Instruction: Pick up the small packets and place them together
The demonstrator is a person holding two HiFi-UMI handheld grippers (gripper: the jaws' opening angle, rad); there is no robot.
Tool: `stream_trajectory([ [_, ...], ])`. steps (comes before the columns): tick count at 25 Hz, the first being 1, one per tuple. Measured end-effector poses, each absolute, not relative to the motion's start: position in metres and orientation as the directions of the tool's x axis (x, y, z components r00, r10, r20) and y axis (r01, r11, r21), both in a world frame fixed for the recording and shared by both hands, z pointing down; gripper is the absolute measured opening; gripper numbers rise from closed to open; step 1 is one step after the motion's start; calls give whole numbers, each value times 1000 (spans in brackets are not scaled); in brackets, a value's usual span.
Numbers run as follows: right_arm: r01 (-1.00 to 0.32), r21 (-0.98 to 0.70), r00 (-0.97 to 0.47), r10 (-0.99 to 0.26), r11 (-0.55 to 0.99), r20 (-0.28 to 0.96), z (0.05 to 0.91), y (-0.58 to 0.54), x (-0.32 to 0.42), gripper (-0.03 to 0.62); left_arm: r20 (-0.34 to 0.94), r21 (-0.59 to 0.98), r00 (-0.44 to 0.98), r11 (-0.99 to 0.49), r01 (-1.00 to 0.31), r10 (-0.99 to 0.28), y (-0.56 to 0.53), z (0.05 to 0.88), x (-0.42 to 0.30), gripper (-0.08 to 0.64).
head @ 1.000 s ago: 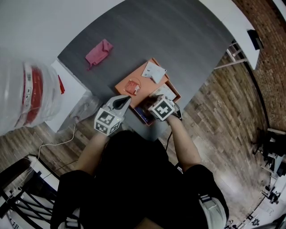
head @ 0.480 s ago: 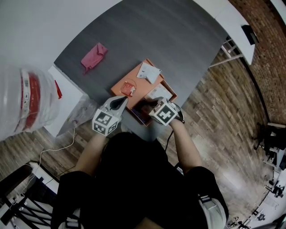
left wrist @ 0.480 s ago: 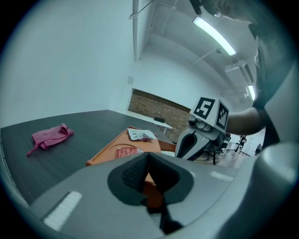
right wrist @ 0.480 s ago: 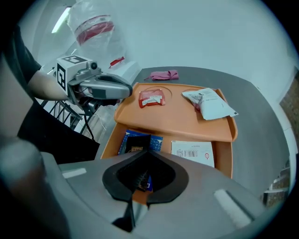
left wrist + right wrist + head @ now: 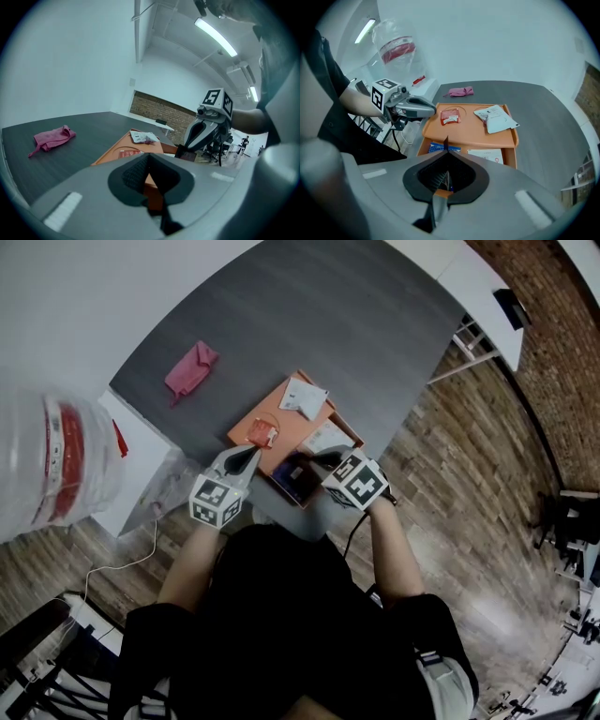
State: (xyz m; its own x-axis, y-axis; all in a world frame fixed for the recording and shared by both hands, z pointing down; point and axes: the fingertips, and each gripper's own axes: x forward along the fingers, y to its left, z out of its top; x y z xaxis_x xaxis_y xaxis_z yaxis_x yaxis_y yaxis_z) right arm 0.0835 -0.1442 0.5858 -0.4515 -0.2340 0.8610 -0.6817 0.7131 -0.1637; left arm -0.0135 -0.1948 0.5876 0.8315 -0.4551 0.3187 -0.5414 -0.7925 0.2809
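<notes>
An orange tray [image 5: 305, 423] lies near the dark table's front edge. On it are a red packet [image 5: 260, 434] and white packets [image 5: 305, 397]. My right gripper [image 5: 446, 157] hangs above the tray's near end, shut on a thin dark packet [image 5: 445, 144] whose edge sticks up between the pads. The left gripper view shows the same packet [image 5: 187, 153] hanging from those jaws. Below it, in the orange box, lie a blue packet [image 5: 438, 147] and a white packet [image 5: 487, 154]. My left gripper [image 5: 149, 158] is shut and holds nothing; it points level at the tray's left corner, just short of the red packet [image 5: 125, 153].
A pink cloth [image 5: 190, 369] lies on the table to the far left of the tray. A clear plastic bag with red contents [image 5: 56, 456] hangs at the left over a white cabinet [image 5: 141, 451]. The table edge runs just in front of the tray.
My right gripper has closed on the dark packet and lifted it up out of the box. The left gripper has stayed where it was.
</notes>
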Motion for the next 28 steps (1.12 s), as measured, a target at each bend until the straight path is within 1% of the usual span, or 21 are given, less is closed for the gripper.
stream_trajectory([
  [7,-710,-210,-543,-333,672,771,541,-164,94,3,304,281,833,-792,-542,-463,-200,584,-13,0],
  [12,-726,-219,-565,-382,652,731,529,-194,95,3,297,276,828,-787,-552,-476,-203,579,-14,0],
  [17,-709,-253,-603,-380,658,701,524,-214,82,3,299,278,809,-765,-581,-506,-205,577,-24,0],
  [22,-648,-367,-708,-352,667,612,508,-227,58,3,303,281,781,-732,-620,-546,-207,578,-39,0],
  [28,-594,-445,-765,-298,670,571,513,-233,29,3,302,286,746,-690,-665,-594,-208,577,-58,0],
])
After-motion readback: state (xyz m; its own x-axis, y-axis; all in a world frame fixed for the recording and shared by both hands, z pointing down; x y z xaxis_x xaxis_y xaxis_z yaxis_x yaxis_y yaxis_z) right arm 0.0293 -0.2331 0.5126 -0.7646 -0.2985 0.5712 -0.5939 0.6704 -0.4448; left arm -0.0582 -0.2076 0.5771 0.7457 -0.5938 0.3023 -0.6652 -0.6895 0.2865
